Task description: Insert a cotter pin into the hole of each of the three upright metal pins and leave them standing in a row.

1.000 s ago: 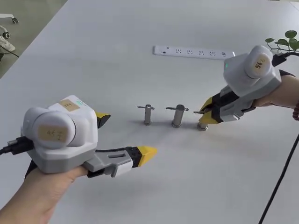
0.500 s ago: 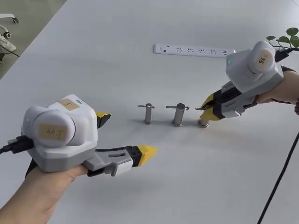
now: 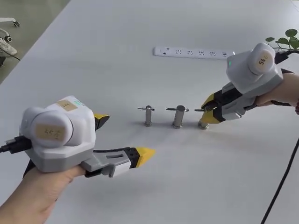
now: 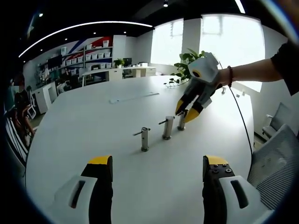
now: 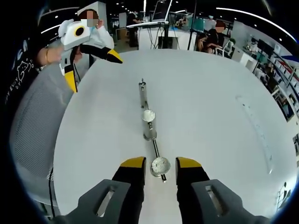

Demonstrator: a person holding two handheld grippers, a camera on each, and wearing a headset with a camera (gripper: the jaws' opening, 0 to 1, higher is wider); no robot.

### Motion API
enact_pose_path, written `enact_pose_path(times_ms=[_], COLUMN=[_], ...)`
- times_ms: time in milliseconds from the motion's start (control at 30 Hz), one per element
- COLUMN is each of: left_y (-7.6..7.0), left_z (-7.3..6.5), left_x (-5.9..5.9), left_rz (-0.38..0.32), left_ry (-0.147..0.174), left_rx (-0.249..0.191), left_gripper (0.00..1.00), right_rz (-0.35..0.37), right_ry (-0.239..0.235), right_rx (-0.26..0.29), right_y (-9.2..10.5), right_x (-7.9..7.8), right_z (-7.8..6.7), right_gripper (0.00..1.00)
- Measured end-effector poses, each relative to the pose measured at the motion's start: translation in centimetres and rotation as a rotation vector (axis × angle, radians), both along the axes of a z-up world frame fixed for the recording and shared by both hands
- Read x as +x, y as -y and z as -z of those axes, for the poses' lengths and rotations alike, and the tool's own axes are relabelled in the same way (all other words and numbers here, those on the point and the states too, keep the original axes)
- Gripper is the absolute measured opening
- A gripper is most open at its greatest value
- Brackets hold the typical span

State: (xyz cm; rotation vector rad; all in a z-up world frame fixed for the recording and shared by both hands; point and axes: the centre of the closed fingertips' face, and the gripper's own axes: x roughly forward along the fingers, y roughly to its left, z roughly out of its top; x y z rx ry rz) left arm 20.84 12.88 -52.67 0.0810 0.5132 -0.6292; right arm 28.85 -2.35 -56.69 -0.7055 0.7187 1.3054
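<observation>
Three upright metal pins stand in a row on the white table: left pin (image 3: 148, 115), middle pin (image 3: 178, 117), right pin (image 3: 203, 123). Each has a thin cotter pin (image 3: 177, 109) crossing near its top. My right gripper (image 3: 208, 109) straddles the right pin, jaws slightly apart; its own view shows that pin's round head (image 5: 160, 166) between the yellow fingertips (image 5: 133, 163) with small gaps either side. Well short of the row, my left gripper (image 3: 123, 135) hovers wide open and holds nothing. From the left gripper (image 4: 158, 161) I see the row (image 4: 167, 128) ahead and the right gripper (image 4: 189, 108) at its far end.
A white power strip (image 3: 194, 52) lies at the back of the table. A green plant (image 3: 285, 41) stands at the right edge, and a black cable (image 3: 280, 182) runs down the right side. Bare tabletop lies in front of the pins.
The right gripper has lifted and drawn back slightly to the right at the right pin. The left gripper has hardly moved. The head camera shifted a little.
</observation>
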Motion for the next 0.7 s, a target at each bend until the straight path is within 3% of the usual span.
enact_pose_path(times_ms=[100,433,700], left_y=[-0.2,-0.9,-0.2], left_z=[-0.3,-1.9,-2.7], left_x=[0.2,1.5,2.1], left_rz=[-0.006,-0.059,-0.053], left_ry=[0.006,0.026,0.035], left_rx=[-0.005,-0.064,-0.082], left_gripper=[0.79,0.79,0.78], right_rz=[0.123,0.298,0.413], right_ry=[-0.044,-0.037,-0.04], right_rx=[0.039,0.155,0.184], right_y=[0.2,0.1,0.0], right_x=[0.0,-1.2,-2.3], right_z=[-0.7,-4.0,-5.0], right_gripper=[0.28,0.41,0.49])
